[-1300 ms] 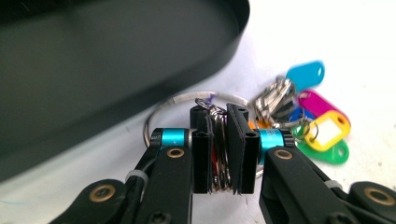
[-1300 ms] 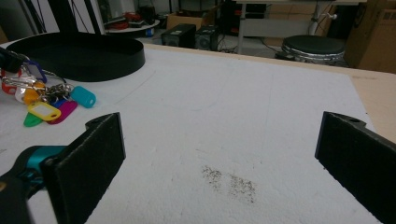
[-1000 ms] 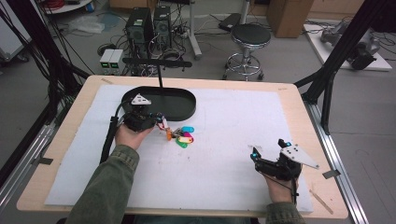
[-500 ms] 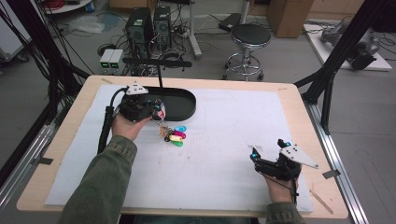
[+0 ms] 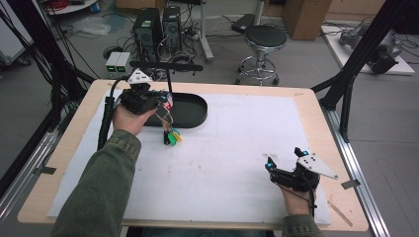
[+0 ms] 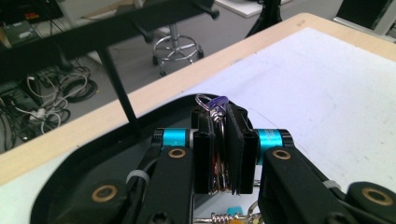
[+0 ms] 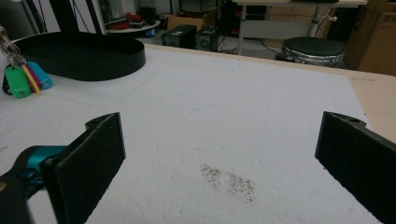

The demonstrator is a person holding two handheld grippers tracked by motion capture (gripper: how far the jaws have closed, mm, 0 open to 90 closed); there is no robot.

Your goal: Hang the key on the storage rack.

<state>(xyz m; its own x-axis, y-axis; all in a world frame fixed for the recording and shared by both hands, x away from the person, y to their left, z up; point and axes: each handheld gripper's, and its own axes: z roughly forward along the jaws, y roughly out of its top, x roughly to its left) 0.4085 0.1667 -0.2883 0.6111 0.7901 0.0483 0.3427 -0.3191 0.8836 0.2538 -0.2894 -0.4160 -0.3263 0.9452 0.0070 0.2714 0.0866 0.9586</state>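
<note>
Left claw (image 5: 165, 101), upper left of the high view, is clamped tight on the metal ring of a bunch of keys w/ green, yellow & blue plastic tags (image 5: 171, 136). Keys hang just above the white desk (image 5: 237, 148), beside the black oval tray (image 5: 190, 109). Right claw (image 5: 271, 165), lower right, is wide & holds nothing. Looks like the carry step; next prob. move over the tray & let go gently.
</note>
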